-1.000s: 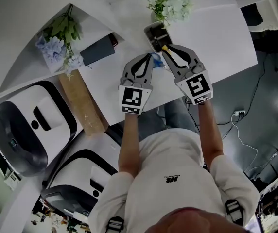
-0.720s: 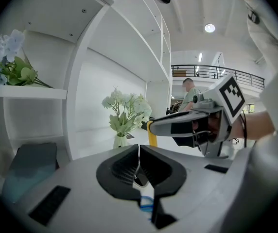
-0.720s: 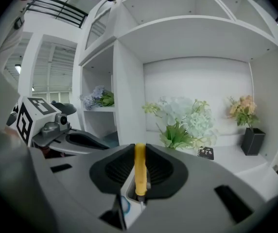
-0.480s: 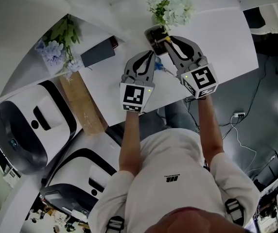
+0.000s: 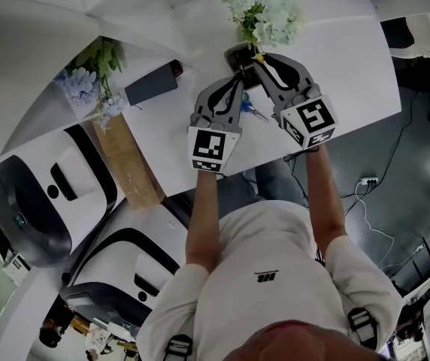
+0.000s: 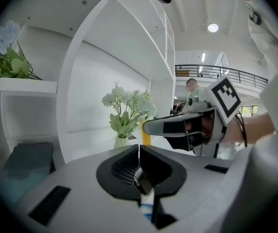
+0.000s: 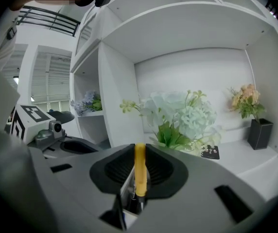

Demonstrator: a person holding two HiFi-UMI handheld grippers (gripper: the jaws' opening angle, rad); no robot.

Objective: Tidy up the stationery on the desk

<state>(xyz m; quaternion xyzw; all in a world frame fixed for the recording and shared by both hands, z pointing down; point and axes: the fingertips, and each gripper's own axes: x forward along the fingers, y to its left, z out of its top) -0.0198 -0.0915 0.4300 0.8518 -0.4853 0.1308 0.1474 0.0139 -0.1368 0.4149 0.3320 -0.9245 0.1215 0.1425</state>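
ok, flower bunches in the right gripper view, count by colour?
Blue-purple flowers: 1
White-green flowers: 1
Peach flowers: 1
Total: 3

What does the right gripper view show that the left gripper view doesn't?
Only the right gripper view: the peach flowers in a dark vase on the shelf. Only the left gripper view: the dark grey box on a shelf, and the blue-banded pen clamped in the left jaws. Both: the white flowers, the blue flowers, and the yellow pen held in the right jaws.
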